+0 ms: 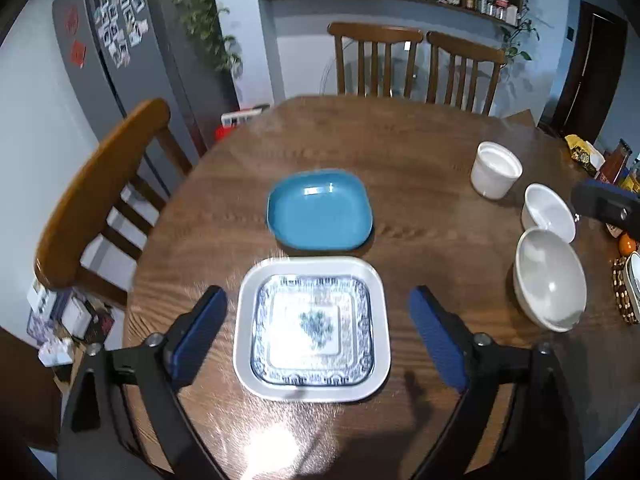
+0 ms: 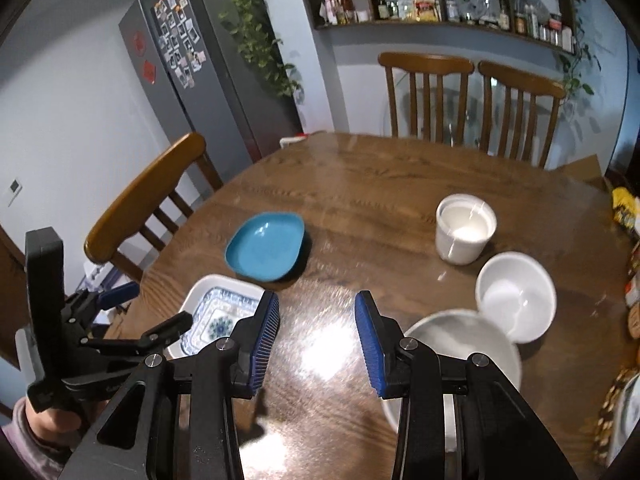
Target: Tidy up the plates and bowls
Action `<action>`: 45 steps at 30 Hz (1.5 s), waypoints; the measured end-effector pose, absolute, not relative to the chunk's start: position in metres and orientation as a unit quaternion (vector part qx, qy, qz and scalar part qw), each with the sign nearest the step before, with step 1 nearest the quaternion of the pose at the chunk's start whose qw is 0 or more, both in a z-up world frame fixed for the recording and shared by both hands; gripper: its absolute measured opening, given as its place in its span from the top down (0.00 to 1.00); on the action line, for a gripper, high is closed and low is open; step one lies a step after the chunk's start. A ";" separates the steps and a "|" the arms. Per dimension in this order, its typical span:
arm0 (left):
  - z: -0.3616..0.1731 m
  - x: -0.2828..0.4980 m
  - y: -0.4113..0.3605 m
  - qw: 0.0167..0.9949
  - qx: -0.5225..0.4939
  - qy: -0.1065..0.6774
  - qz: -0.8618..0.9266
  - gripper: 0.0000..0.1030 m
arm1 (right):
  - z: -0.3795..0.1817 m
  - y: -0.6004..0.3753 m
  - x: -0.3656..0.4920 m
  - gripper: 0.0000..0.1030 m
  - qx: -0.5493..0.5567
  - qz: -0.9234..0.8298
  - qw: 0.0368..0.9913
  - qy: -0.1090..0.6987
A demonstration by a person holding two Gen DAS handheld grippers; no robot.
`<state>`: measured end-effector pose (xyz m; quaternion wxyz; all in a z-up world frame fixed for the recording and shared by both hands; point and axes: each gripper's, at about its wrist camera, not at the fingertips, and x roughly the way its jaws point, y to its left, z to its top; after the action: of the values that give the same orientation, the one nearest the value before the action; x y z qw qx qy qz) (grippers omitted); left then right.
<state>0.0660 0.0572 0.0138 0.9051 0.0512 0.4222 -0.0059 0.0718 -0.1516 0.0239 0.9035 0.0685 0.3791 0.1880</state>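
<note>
The left gripper (image 1: 318, 334), with blue ribbed pads on black arms, hung with its jaws wide apart and gripping nothing; between them, lower down on the table, lay the square white plate (image 1: 244, 312). A smaller square blue-and-white patterned plate (image 1: 314, 330) sat nested inside that white one. Just beyond the pair, close to but not clearly touching their far edge, lay the rounded-square turquoise dish (image 1: 320, 210).

The right gripper (image 2: 317, 340) also had its jaws apart and held nothing, with only bare glossy wood of the round brown wooden table (image 2: 360, 208) showing between its pads. Its right finger passed in front of the large white bowl (image 2: 448, 330), which sat partly hidden behind it. Just past that bowl stood a medium white bowl (image 2: 516, 296), near or touching its rim; I cannot tell which. Farther back, a little apart, stood a straight-sided white cup-like bowl (image 2: 466, 228).

From the right wrist view, the left gripper appeared at the lower left, over the stacked plates' near corner, gripped by a hand (image 2: 52, 420) in a pinkish sleeve.

3 brown slatted wooden chairs (image 1: 376, 60) stood around the table. A grey fridge (image 1: 116, 40) covered in photos stood at the left.
</note>
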 end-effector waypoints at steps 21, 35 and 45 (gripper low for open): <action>0.063 0.158 0.090 0.921 0.060 0.381 0.056 0.01 | 0.064 -0.114 0.150 0.31 0.053 0.192 0.912 0.358; -0.050 0.218 0.132 0.863 0.026 0.498 0.080 0.01 | -0.045 -0.072 0.218 0.31 0.082 0.173 0.853 0.485; -0.084 0.229 0.121 0.851 0.017 0.523 0.039 0.26 | -0.090 -0.052 0.233 0.44 0.083 0.175 0.828 0.526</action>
<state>0.2291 0.1211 -0.0843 0.8511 0.0168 0.5233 0.0394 0.2333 -0.0517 -0.0898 0.8283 0.0832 0.5255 0.1754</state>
